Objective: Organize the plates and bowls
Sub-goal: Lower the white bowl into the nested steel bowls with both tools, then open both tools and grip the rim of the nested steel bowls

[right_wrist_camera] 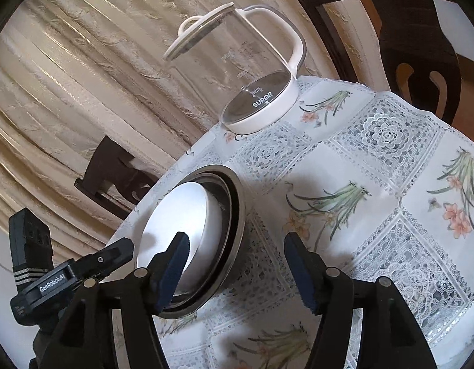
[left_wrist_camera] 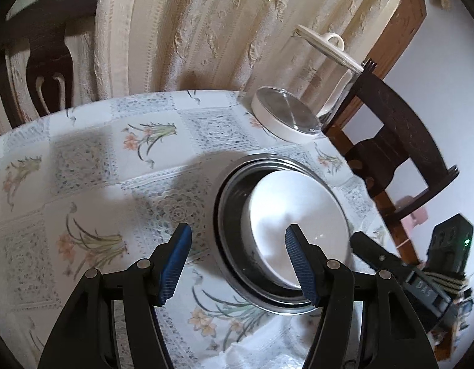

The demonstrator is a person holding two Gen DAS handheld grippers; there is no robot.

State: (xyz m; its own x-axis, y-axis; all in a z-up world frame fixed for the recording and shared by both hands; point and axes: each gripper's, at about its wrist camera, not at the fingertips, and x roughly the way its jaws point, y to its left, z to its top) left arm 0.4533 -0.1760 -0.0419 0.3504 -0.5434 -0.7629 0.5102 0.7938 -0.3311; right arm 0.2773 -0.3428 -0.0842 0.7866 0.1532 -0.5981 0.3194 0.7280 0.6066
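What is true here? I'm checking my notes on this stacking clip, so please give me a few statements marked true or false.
1. The white bowl sits inside the metal bowls. True.
2. The glass kettle lies on its side on the tablecloth. False: it stands upright on its white base.
3. The left gripper clamps the white bowl. False: its jaws stand apart, with nothing pressed between them.
4. The right gripper holds nothing. True.
5. The kettle's lid is on. True.
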